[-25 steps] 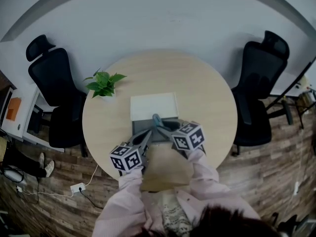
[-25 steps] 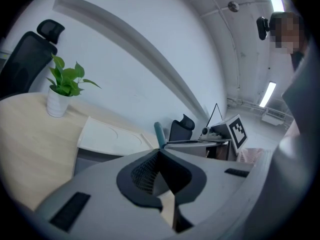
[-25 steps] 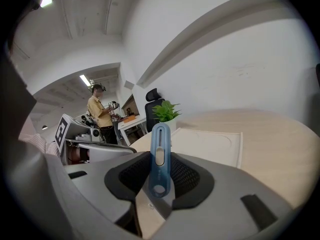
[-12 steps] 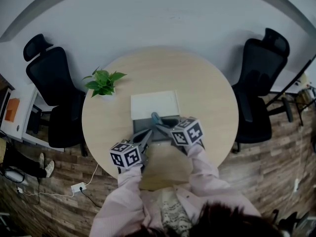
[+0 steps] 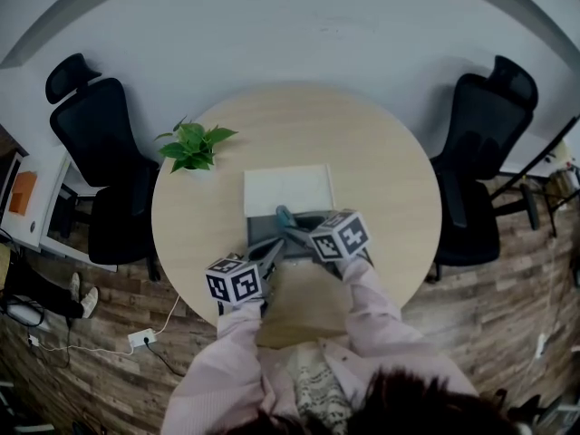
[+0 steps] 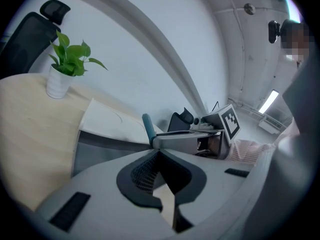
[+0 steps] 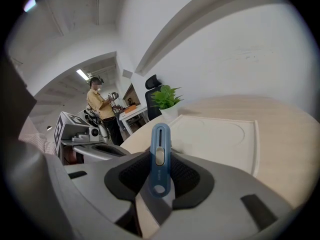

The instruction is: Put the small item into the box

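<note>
The small item is a blue utility knife (image 7: 159, 154) that stands upright between the pads of my right gripper (image 7: 160, 171), which is shut on it. In the head view the right gripper (image 5: 292, 227) holds the knife (image 5: 283, 214) over the open grey box (image 5: 263, 229), whose white lid (image 5: 288, 188) lies flat behind it. My left gripper (image 5: 272, 250) rests at the box's near left edge. In its own view the left gripper (image 6: 159, 154) has its pads meeting at the tips, and I see nothing between them. The knife (image 6: 147, 126) shows just beyond.
A potted plant (image 5: 192, 148) stands at the table's left rim. Two black office chairs (image 5: 100, 143) (image 5: 480, 134) flank the round table (image 5: 381, 179). A second person (image 7: 97, 104) stands far off in the room.
The right gripper and the knife have edged slightly lower over the box. The left gripper has hardly moved.
</note>
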`<state>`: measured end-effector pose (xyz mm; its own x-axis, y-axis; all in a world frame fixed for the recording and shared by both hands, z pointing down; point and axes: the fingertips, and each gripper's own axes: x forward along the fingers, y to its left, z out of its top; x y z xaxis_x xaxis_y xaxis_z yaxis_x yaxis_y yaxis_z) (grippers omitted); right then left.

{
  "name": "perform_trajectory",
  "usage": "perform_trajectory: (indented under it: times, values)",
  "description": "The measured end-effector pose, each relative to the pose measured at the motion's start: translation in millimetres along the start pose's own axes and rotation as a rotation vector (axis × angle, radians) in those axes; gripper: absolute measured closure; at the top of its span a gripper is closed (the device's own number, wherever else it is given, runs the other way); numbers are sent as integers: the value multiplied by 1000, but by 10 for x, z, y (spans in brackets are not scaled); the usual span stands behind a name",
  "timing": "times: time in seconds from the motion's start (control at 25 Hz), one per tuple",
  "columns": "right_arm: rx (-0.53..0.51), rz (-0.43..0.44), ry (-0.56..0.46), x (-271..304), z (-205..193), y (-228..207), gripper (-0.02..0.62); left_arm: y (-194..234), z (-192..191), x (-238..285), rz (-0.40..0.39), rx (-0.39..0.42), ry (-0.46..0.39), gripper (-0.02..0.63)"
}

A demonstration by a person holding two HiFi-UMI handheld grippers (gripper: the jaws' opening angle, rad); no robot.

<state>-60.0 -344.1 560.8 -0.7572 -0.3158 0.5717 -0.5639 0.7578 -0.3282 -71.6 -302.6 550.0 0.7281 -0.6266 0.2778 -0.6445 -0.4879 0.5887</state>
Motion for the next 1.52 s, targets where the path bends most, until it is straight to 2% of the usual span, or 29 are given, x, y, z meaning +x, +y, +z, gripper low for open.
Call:
perform_trajectory:
  times: [0.48,0.8,1.52]
  values:
    - [-34,47,122,195,-123,-18,466,28,-117,1,-2,-16,42,595]
    - [-59,48,217,242,-241,-84,466,93,-164,-25,13,-36,57,595]
    - [-72,34,365,363,-500,-183,466,172,-251,-11,19,-66,88,595]
